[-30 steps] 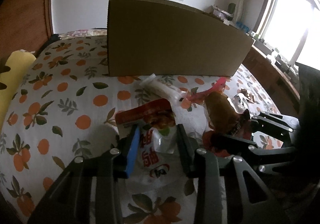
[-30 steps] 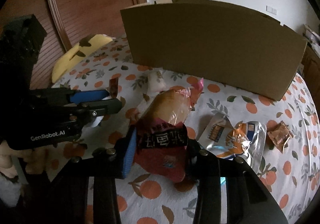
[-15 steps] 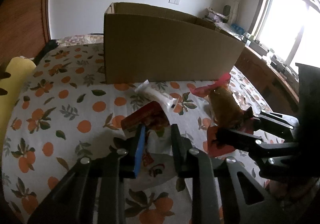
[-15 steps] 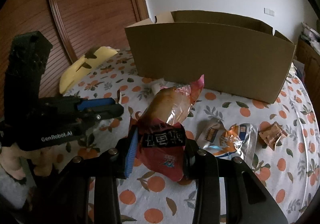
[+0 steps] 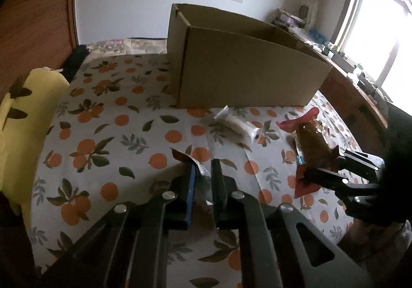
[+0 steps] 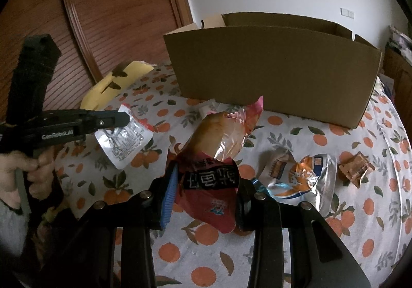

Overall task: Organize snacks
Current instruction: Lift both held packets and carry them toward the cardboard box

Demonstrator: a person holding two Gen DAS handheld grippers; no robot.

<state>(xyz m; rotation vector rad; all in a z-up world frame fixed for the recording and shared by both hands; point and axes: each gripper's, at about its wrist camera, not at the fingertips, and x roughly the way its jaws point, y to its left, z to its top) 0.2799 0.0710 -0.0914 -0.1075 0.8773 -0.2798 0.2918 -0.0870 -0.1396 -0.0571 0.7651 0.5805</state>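
Cardboard walls of the open box [image 6: 273,69] stand behind the snacks on the orange-printed bedspread [image 5: 108,138], so both packets are best lifted clear of the near wall before being let go inside. A silver pouch [image 6: 123,141] is pinched by the left gripper [image 5: 203,172], whose jaws have just been closing on it; the pouch hangs from the tips, off the cloth. A red bread packet [image 6: 213,159] is clamped by the right gripper [image 6: 206,198] and juts forward between the jaws toward the box.
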